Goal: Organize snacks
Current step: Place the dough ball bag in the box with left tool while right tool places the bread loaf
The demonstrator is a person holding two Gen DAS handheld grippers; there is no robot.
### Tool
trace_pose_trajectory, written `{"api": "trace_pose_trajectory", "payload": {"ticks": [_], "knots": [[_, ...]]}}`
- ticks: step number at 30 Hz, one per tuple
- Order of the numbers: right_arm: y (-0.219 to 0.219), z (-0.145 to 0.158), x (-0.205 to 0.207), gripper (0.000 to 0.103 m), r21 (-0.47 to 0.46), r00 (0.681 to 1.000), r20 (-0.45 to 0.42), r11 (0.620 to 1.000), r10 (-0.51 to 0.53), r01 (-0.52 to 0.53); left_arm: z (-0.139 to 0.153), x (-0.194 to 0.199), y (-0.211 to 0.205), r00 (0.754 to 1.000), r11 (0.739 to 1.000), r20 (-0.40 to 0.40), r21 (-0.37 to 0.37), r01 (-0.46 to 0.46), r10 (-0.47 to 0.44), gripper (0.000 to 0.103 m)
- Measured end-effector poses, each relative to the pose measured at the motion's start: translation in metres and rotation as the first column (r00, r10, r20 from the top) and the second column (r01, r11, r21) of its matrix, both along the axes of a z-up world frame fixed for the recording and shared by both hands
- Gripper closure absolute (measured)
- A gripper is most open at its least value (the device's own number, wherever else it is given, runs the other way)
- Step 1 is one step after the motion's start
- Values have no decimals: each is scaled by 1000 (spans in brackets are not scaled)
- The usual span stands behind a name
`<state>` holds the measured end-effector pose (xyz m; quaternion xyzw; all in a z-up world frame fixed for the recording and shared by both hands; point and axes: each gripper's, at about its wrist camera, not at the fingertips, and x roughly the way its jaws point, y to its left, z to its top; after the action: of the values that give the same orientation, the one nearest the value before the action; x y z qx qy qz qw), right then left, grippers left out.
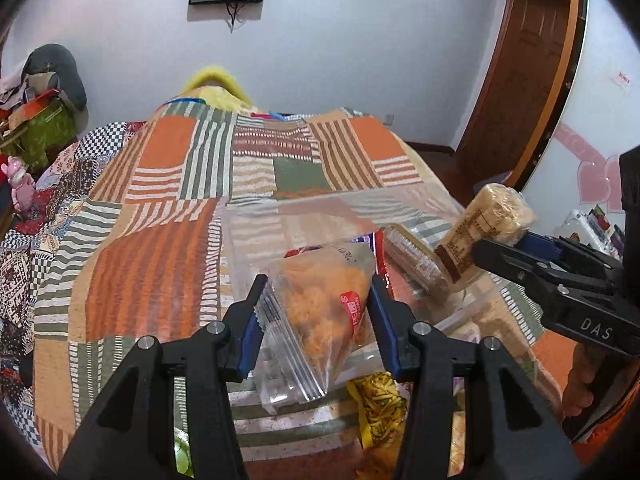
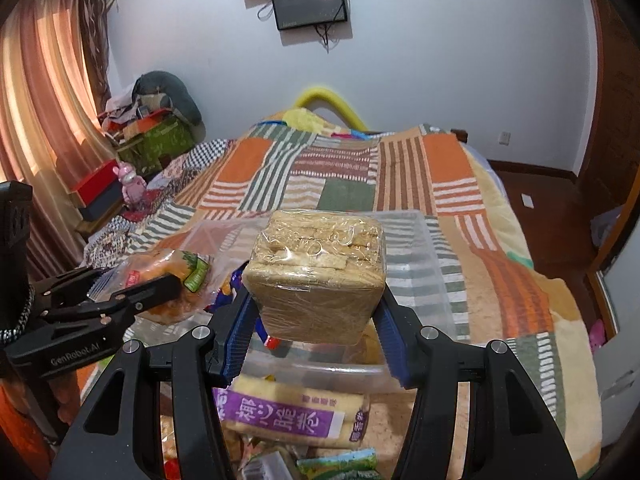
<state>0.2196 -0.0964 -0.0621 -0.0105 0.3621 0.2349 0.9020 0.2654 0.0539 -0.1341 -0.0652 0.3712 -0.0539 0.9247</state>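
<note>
Right wrist: gripping wafer block in right gripper (jaws part-open, clamped), hovering directly over clear bin, long axis pointing away.

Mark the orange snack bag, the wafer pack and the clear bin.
orange snack bag (image 1: 320, 304), left wrist view, middle of the bag front.
wafer pack (image 2: 318, 280), right wrist view, near face of the wrap.
clear bin (image 2: 420, 264), right wrist view, right wall.

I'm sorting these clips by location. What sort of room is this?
Most likely a bedroom in a home: a bed with a patchwork blanket, long curtains by the window, and a screen mounted on the wall.
</note>
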Motion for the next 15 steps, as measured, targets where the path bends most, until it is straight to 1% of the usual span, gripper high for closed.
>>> {"api": "trace_pose_trajectory", "payload": {"ticks": [4,9,12,15], "knots": [[5,-8,2,50,-24,1000,-21,1000,11,-11,-8,6,-4,1000,1000,-20,-1,12,-12,52],[6,-14,6,50,-38,998,-51,999,23,-25,-15,10,-8,998,1000,-53,7,20,-19,46],[6,-18,9,48,-47,996,-85,998,35,-39,-13,7,-8,999,1000,-46,21,9,-8,43],[1,-14,5,47,-32,996,-86,999,38,-41,-5,1,-4,999,1000,-36,7,5,-5,40]]}}
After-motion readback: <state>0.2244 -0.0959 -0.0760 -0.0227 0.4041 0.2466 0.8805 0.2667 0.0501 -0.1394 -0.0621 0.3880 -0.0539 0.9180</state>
